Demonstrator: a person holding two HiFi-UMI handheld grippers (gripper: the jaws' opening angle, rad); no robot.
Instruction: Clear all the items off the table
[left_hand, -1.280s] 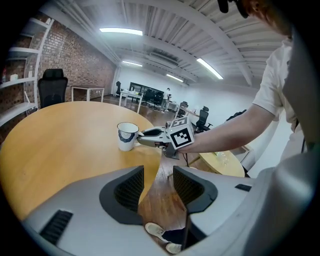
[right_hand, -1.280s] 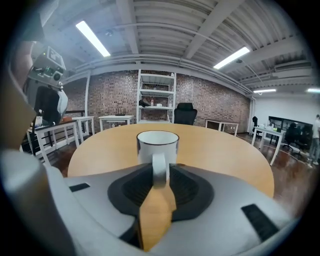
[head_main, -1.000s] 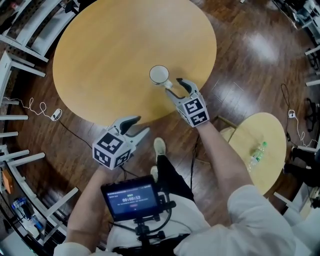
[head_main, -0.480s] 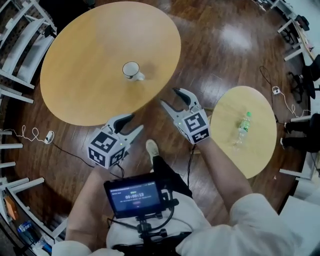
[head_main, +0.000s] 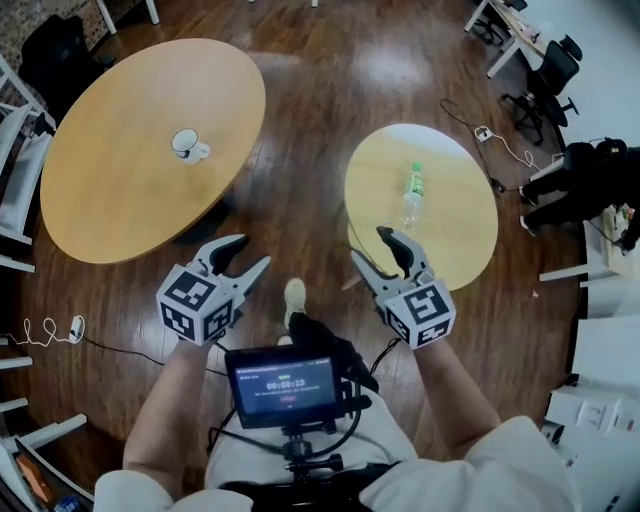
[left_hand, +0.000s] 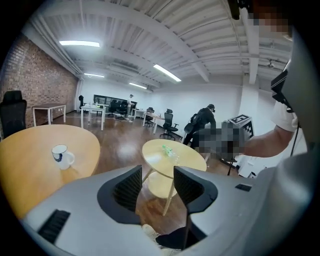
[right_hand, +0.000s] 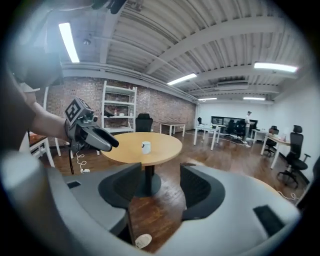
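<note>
A white mug (head_main: 187, 145) stands on the large round wooden table (head_main: 120, 200) at the upper left. A green plastic bottle (head_main: 411, 190) lies on the small round table (head_main: 450, 230) to the right. My left gripper (head_main: 245, 257) is open and empty, held over the floor off the large table's near edge. My right gripper (head_main: 370, 248) is open and empty at the small table's near-left edge. The left gripper view shows the mug (left_hand: 61, 155) far left and the bottle (left_hand: 169, 150) beyond its jaws. The right gripper view looks at the mug (right_hand: 145, 147) and the left gripper (right_hand: 87, 132).
Dark wood floor lies between the two tables. A person in black (head_main: 585, 175) and office chairs (head_main: 545, 75) are at the far right. A cable with a plug (head_main: 50, 328) lies on the floor at left. A small screen (head_main: 285, 385) hangs at my chest.
The view has swung right. My right gripper has drawn back from the mug, which stays on the large table. The small table with the bottle now sits ahead of it.
</note>
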